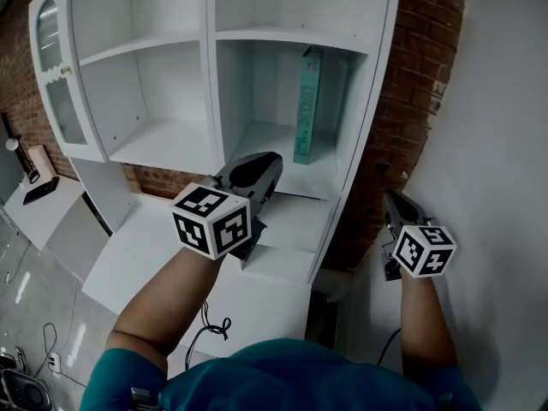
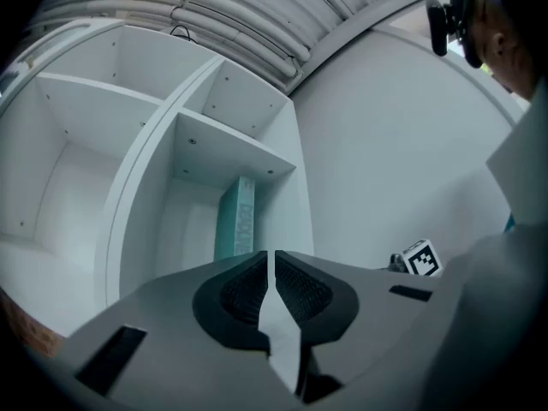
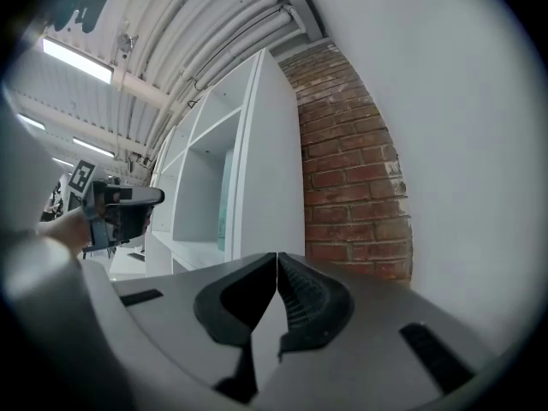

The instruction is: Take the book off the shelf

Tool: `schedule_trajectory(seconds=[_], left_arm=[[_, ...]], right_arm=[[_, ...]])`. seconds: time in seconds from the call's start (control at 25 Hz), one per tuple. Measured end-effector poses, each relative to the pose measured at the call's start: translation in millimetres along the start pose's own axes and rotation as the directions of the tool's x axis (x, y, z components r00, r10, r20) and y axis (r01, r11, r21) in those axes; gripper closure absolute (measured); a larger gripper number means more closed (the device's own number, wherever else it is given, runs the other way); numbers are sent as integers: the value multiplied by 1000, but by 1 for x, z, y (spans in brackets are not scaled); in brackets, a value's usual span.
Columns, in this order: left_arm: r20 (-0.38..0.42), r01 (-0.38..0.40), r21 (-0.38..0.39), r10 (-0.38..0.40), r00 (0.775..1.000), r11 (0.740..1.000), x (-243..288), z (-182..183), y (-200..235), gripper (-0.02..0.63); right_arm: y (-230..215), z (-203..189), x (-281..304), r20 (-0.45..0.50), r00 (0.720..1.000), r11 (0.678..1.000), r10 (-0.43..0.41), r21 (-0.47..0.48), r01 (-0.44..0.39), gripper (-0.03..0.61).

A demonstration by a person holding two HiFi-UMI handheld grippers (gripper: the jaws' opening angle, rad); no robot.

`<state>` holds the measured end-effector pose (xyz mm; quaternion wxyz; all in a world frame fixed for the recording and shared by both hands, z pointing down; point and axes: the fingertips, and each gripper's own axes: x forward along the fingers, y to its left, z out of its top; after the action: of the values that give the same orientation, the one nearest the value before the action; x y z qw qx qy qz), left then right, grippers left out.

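Upright on the shelf [image 1: 265, 148], the slim book [image 1: 307, 110] looks stiff and light; pinch its near spine. Both the left gripper [image 2: 272, 259] and right gripper [image 3: 276, 264] are pressed together, empty.

Left claw [image 1: 261, 171] and right claw [image 1: 396, 202] both closed, empty.

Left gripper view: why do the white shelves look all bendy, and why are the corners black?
Left gripper view: the wide lens bows the white wooden shelf unit and darkens the corners. Head view: the same shelves look straighter, but dim. Right gripper view: bowed too, with a glaring ceiling strip light.
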<state>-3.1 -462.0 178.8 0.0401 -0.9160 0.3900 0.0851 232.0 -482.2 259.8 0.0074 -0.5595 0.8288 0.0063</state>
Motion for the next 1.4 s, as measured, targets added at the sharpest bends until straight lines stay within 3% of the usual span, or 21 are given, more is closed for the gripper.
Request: schedule_trajectory(seconds=[0.16,0.32,0.56,0.64,0.92,1.4], left_arm=[[-33,-52,16,52,998,999,28,4,12,594],[-63,-76,5,76,995,997,52,4,23,537],[-116,-132,26,134,984,991,90,-1,33,343],[-137,-157,24,159,978,987,103,-5,39,314],[-167,-230,22,230,959,973,142,-1,59,298],[-186,-289,38,291,938,957,180,5,73,295]], right_arm=[[-2,4,0,12,1000,1000,-1,1,1,555],[-2,9,-2,21,1000,1000,-8,-5,8,555],[-3,12,-5,21,1000,1000,-23,-11,23,555],[-3,12,-7,19,999,1000,-29,-11,29,555],[-10,7,-12,8,999,999,-51,-7,51,555],[-21,6,-17,9,998,998,-68,11,68,555]])
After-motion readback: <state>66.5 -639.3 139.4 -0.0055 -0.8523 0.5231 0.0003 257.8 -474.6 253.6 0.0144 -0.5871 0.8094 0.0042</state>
